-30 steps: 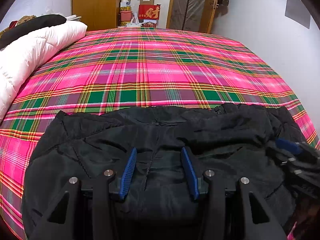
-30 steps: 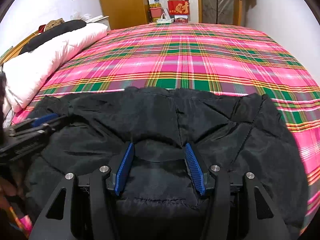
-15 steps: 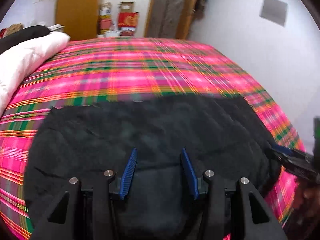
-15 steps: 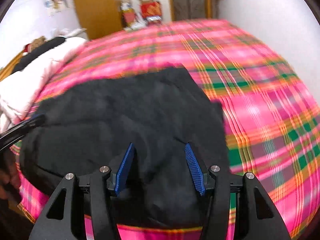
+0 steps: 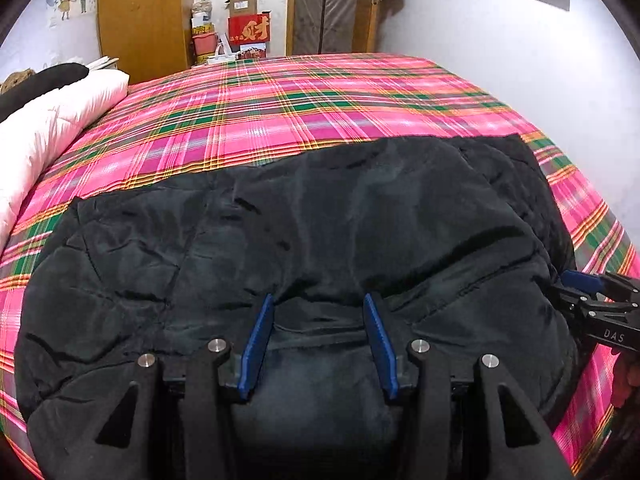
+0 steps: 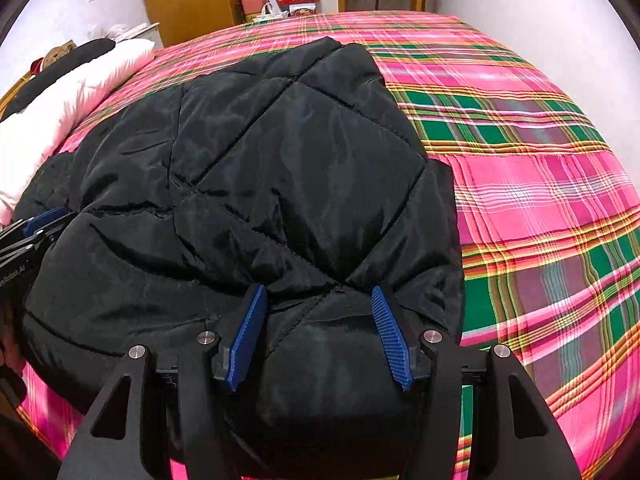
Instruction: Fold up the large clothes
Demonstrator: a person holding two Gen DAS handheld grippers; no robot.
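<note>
Left wrist: jacket (image 5: 320, 220) bunched between left claw (image 5: 318, 312) pads.

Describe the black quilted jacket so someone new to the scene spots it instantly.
Start at the bed with the pink, green and orange plaid cover. On its near edge lies the black quilted puffer jacket, bunched between the left gripper and right gripper. Unlike the white padded duvet rolled along the bed's left side, it is shiny, dark and diamond-stitched.

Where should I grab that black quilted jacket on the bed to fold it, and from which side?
Probably the near hem of the jacket, where both grippers already pinch a puffed fold. Come from the near bed edge, angled down: the padding bunches thick between the fingers there, while the rest lies flat on the plaid sheet.
</note>
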